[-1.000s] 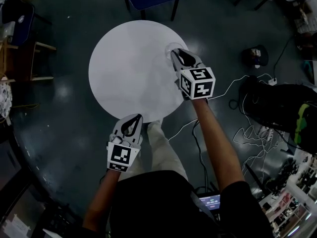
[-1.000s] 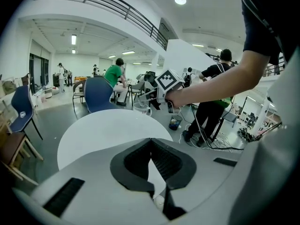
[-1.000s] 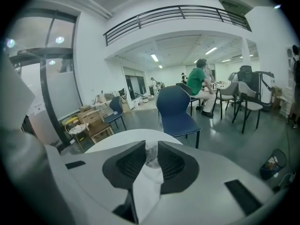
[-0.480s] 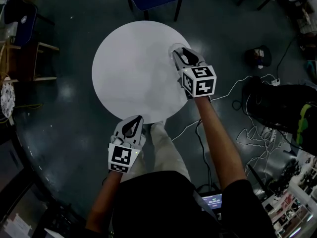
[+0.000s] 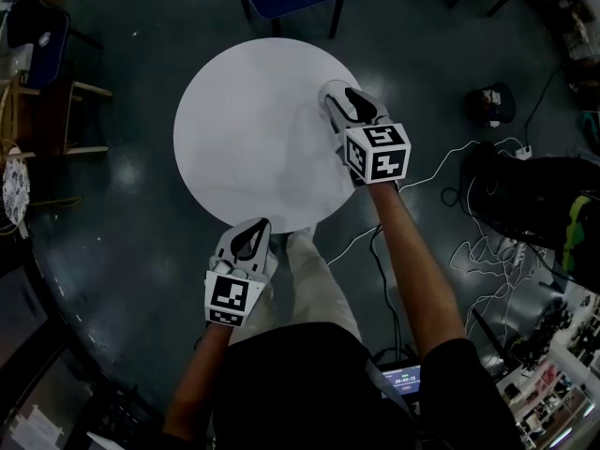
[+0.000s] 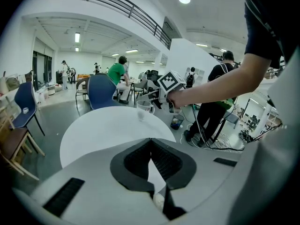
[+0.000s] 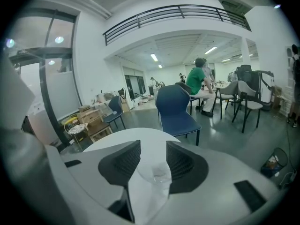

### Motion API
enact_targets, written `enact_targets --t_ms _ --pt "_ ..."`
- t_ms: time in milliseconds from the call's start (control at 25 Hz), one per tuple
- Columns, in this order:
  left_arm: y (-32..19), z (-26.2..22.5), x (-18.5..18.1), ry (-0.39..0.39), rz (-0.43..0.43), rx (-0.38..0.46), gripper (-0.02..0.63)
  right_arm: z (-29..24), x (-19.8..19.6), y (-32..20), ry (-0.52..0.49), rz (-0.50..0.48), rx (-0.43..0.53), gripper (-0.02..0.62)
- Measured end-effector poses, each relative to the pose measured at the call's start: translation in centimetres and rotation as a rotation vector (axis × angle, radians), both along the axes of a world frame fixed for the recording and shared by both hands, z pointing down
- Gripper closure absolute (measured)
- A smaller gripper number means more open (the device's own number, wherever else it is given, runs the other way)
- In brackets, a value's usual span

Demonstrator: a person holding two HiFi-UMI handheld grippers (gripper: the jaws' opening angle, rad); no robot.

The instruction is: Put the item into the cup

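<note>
Near the round white table's (image 5: 246, 134) right edge, a clear glass cup (image 7: 158, 176) stands upright, mouth up, between the right gripper's (image 7: 153, 148) released jaws, which have just been opening. The left gripper (image 6: 151, 142), at the table's near edge, is clenched.

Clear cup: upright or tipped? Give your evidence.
Upright: the clear cup stands on its base on the white round table, mouth upward.
</note>
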State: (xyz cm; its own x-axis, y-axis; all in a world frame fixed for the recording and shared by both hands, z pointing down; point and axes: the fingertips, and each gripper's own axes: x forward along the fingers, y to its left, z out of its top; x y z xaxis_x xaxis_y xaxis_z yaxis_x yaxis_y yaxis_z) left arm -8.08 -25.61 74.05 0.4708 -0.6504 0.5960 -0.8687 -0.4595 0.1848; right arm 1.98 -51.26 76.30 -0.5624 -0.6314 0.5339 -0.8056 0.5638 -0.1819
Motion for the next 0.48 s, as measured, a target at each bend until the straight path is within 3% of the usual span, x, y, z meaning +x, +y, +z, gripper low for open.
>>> enact_targets --t_ms 240,480 --pt "-0.9 -0.6 0.0 0.002 0.009 0.015 0.589 -0.7 -0.1 0.5 -0.012 -0.015 -0.009 0.434" --pt "-1.3 -2.0 0.0 0.005 0.022 0.044 0.589 -3.1 0.5 1.5 -0.022 -0.013 0.022 0.522"
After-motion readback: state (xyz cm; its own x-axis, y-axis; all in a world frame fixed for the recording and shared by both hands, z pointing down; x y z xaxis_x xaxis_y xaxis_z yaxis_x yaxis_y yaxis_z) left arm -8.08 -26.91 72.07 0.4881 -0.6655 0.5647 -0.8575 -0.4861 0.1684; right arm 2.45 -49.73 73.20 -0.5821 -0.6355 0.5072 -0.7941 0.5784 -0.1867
